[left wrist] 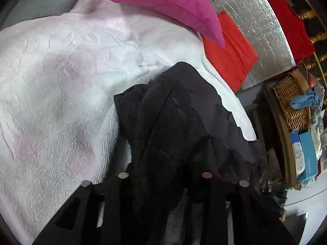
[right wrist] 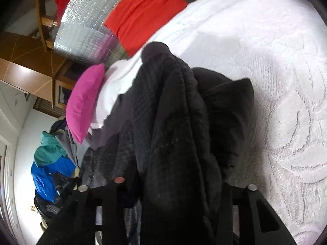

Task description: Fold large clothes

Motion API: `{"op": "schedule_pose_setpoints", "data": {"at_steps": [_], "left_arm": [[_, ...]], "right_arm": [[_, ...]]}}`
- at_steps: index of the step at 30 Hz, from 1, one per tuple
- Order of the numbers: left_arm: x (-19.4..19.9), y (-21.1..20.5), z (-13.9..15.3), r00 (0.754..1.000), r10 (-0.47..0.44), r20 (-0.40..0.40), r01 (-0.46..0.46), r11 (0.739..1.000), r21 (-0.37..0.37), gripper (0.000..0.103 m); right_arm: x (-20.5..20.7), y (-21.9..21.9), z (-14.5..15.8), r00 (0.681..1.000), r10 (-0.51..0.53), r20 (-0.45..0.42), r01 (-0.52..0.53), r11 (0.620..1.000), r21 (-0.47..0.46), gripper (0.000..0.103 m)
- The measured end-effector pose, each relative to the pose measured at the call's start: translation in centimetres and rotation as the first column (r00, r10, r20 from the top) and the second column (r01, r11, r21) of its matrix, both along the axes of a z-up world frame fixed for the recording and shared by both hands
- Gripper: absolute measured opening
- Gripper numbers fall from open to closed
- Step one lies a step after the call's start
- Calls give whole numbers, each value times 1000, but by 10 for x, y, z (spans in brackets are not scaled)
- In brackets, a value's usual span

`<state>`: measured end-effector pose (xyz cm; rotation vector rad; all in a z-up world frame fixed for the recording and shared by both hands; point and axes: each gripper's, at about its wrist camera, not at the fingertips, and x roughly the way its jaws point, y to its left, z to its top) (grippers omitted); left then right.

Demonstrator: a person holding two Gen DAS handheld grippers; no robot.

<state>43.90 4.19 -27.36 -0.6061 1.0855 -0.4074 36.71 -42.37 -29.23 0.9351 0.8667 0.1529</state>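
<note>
2 grips, left view: my left gripper (left wrist: 165, 175) is clamped on a bunch of the black garment (left wrist: 173, 112), which drapes ahead over the white bedspread (left wrist: 61, 71)
Left view count: 1 pink cushion (left wrist: 163, 2), 1 red cushion (left wrist: 231, 55), 1 wicker basket (left wrist: 290, 100)
Right view: my right gripper (right wrist: 169, 183) is closed on another thick fold of the same garment, piled on the bedspread
Right view count: 1 garment, 2 cushions
Handling: I judge it soft, limp, fairly heavy; hold hems or shoulder seams, not bunched middles
</note>
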Motion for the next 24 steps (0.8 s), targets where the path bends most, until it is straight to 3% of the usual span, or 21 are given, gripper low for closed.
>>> {"op": "schedule_pose_setpoints", "data": {"at_steps": [6, 8, 11, 13, 14, 16, 18, 24], "left_arm": [[-12, 3, 28, 997, 11, 78, -9, 1000, -30, 23], [-11, 7, 26, 999, 23, 50, -22, 1000, -9, 23], [-6, 13, 4, 998, 44, -39, -44, 999, 14, 27], [-2, 18, -6, 994, 47, -101, -47, 999, -4, 43], [-1, 21, -7, 992, 49, -120, -50, 999, -11, 47], [-2, 27, -7, 989, 54, -136, -58, 998, -27, 58], [-4, 31, -6, 990, 49, -132, -54, 998, -28, 64], [-6, 28, -10, 989, 15, -146, -19, 999, -28, 67]], "right_arm": [[-16, 19, 44, 993, 26, 118, -18, 997, -71, 32], [-17, 23, 49, 992, 23, 121, -12, 996, -91, 32], [-15, 17, 35, 998, -17, 58, 25, 991, -134, 32], [-14, 4, 15, 999, -54, -6, 54, 997, -57, 39], [-16, -6, 4, 997, -74, -39, 74, 997, 13, 44], [-21, -16, 0, 993, -101, -64, 104, 994, 43, 60], [-26, -24, 3, 990, -128, -64, 129, 991, 15, 71], [-16, -18, -16, 992, -62, -111, 69, 996, 58, 79]]}}
